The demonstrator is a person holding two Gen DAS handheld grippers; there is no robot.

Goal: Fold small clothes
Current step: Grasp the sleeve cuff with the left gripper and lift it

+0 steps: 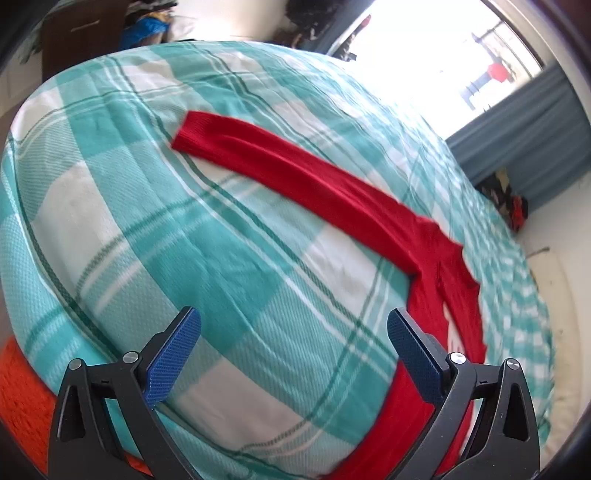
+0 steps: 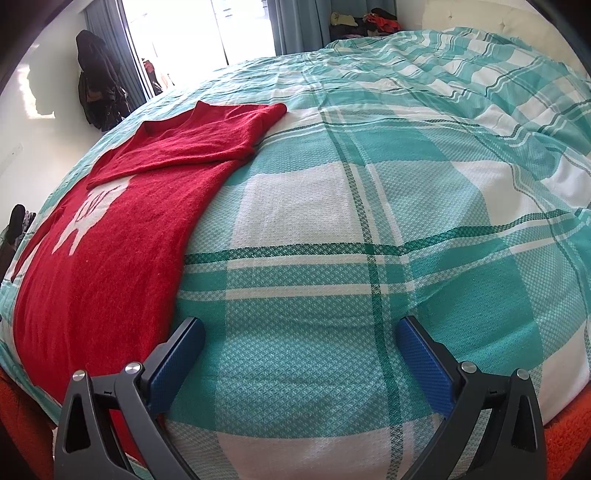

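A red knit sweater [image 2: 110,236] with a white figure on its front lies flat on a bed with a teal and white checked cover [image 2: 369,206]. In the right wrist view one sleeve [image 2: 199,140] is folded across the chest. In the left wrist view the other sleeve [image 1: 295,173] stretches out to the far left, and the body [image 1: 439,295] lies at the right. My left gripper [image 1: 293,317] is open and empty above the cover, its right finger over the sweater's edge. My right gripper [image 2: 301,326] is open and empty, just right of the sweater's side.
An orange fuzzy blanket [image 1: 18,387] shows at the bed's near edge, also in the right wrist view [image 2: 569,435]. A bright window with blue curtains [image 1: 524,140] lies beyond. Dark clothes [image 2: 96,81] hang on the wall. A clothes pile [image 2: 373,20] sits past the bed.
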